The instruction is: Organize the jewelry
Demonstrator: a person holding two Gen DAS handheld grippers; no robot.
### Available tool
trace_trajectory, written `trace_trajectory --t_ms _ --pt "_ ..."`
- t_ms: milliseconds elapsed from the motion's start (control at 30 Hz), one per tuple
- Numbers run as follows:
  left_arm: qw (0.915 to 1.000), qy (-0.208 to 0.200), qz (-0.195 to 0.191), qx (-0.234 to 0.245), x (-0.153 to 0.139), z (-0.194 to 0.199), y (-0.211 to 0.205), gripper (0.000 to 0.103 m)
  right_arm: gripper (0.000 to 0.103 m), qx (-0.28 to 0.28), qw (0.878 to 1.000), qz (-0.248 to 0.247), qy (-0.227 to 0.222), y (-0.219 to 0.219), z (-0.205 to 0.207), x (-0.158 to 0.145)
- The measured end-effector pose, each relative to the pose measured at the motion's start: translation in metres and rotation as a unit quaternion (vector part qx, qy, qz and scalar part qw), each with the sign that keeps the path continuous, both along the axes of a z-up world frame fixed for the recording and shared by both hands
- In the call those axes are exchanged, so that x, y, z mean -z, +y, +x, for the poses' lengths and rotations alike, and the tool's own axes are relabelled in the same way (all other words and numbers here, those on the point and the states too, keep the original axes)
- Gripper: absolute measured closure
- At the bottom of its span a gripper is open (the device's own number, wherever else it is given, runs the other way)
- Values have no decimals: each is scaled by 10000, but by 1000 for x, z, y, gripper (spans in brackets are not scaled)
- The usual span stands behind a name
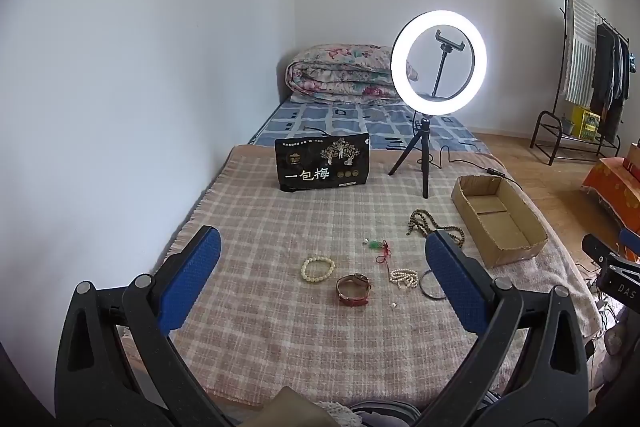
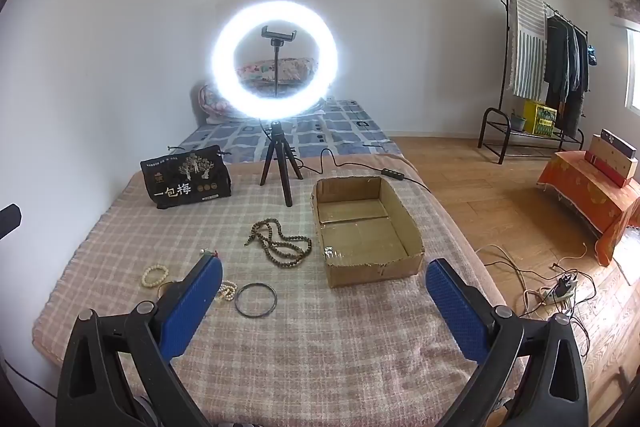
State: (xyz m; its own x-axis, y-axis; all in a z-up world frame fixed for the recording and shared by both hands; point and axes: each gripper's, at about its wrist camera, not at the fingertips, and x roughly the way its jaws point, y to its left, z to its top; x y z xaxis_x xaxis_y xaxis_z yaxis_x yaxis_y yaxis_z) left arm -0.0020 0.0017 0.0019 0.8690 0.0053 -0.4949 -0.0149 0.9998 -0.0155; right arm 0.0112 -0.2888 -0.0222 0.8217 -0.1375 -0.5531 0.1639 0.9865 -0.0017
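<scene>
My left tongs [image 1: 322,271] and right tongs [image 2: 324,283] both gape wide, holding nothing, above the checked blanket [image 1: 260,219]. Bracelets [image 1: 318,268], a watch [image 1: 353,289] and beads [image 2: 280,241] lie mid-blanket; the cardboard box [image 2: 400,269] sits by its right edge.

Pearl strand [image 2: 227,291] and watch half behind left finger [image 2: 192,303]; green charm [image 1: 374,244] indistinct.

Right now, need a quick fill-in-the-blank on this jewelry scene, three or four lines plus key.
1. The cardboard box holds ____ jewelry.
2. The ring light is switched ____.
3. The left gripper and right gripper are both ____.
4. The dark bead necklace lies ____ the box.

Missing words: no; on; open; outside
</scene>
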Motion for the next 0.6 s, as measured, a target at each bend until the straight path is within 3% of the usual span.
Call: trace_trajectory --t_ms 600 --pt "10000 -59 25 25 -9 -2 -2 0 0 12 10000 18 3 2 1 2"
